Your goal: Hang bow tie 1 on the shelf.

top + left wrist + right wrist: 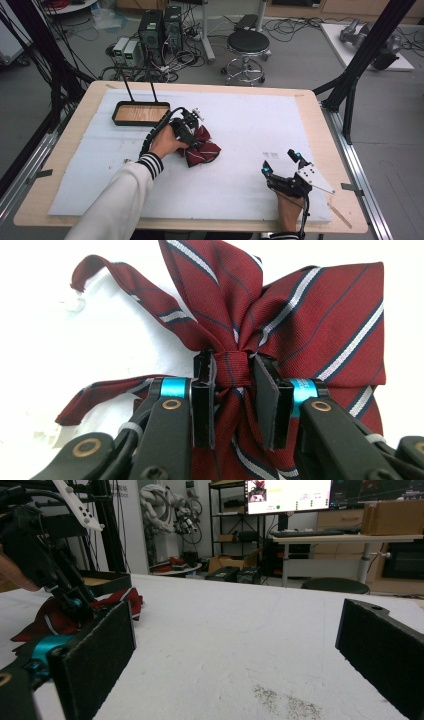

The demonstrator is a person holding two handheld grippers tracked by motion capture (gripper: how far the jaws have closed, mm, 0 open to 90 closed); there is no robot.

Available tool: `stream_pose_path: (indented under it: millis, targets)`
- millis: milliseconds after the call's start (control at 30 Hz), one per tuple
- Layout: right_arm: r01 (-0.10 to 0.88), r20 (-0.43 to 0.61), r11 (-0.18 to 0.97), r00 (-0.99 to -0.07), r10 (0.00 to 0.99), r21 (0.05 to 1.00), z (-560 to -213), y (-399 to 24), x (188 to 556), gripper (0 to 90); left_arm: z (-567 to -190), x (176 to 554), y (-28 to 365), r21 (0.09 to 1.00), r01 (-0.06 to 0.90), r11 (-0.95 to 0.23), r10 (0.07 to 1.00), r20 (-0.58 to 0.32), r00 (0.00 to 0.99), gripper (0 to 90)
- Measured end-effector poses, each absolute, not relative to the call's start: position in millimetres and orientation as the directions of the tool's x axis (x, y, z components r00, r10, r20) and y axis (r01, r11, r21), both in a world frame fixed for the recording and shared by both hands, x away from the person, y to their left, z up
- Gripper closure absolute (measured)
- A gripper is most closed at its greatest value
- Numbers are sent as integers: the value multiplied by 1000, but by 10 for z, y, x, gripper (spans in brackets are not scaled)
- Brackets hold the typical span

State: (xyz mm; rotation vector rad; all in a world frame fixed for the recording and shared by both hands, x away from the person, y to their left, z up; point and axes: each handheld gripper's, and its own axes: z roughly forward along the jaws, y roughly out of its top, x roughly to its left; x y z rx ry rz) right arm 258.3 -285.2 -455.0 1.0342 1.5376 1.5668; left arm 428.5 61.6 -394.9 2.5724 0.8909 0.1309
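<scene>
A dark red bow tie (204,151) with white and navy stripes lies on the white mat, left of the middle. My left gripper (192,144) reaches into it from the left. In the left gripper view the left gripper (231,367) is shut on the centre knot of the bow tie (320,325), a pad pressing each side, and thin strap ends trail off to the left. My right gripper (280,162) rests near the front right of the mat, jaws wide open. In the right gripper view the right gripper (240,640) has only bare mat between its pads, and the bow tie (55,620) lies far left.
A shallow black tray (141,103) with a wooden bottom sits at the back left of the white mat (250,125). A small grey smudge marks the mat ahead of the right gripper. A stool (247,42) and computer towers stand on the floor beyond the table.
</scene>
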Motion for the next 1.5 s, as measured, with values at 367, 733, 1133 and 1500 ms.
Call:
stream_pose_path:
  millis: [367,733,1133,1500]
  targets:
    - [52,68,-51,-436,897,997,-4550,-2849,2582,17,-3804,4215,663,520,520,-678,588,-41,808,727]
    - [48,61,-45,-435,898,998,-4550,-2850,2584,17,-3583,4146,887,641,472,-605,592,-34,805,728]
    - [48,56,-39,-435,899,998,-4549,-2845,2587,17,-3411,4112,1239,742,452,-495,608,-75,790,728]
    - [53,59,-40,-434,899,998,-4548,-2841,2586,17,-3271,4074,1480,799,420,-431,621,-76,780,730]
